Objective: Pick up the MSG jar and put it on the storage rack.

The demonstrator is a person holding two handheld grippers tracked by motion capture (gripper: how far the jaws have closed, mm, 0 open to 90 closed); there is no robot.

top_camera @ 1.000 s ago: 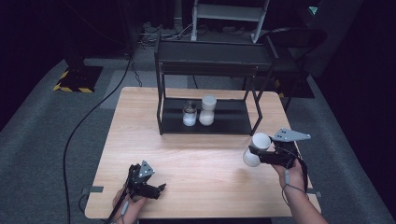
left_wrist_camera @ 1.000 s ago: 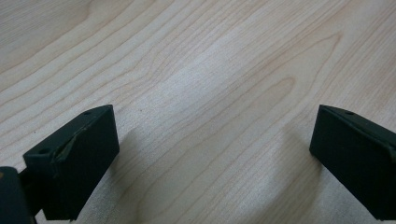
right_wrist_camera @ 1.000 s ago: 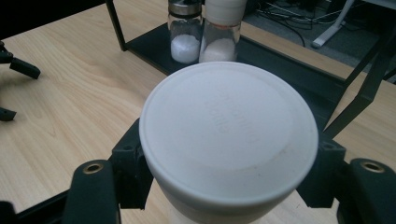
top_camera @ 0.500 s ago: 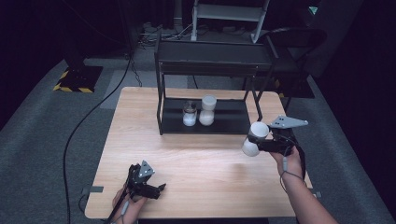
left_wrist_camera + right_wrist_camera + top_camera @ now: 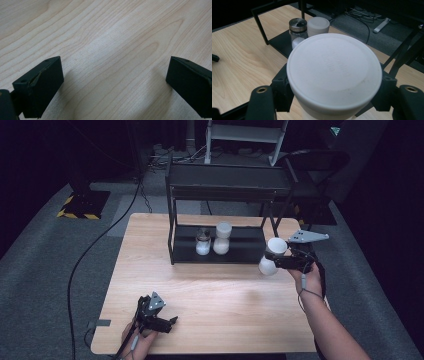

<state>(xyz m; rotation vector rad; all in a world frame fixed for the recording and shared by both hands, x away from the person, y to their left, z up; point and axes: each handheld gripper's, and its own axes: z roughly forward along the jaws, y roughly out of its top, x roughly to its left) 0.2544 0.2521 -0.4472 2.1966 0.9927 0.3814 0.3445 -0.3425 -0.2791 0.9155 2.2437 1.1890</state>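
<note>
White jar, lying on its side in mid-air, is pinched at its narrow waist by the right tongs, just off the right end of the black rack and above the worktop. In the right gripper view the jar's broad round lid faces the camera, with the black jaws pressing it from both sides.

The left tongs rest low at the near left edge of the worktop, held in the person's left hand; in the left gripper view their jaws stand spread wide apart over bare wood with nothing between them.

The worktop is pale wood with a flowing grain. On the rack's lower shelf stand a glass shaker with a metal cap and a second white jar, just beside each other. Around the worktop lies grey carpet; the room behind is dark, with a black cable trailing across the floor and a yellow-and-black striped mat at the far left.
</note>
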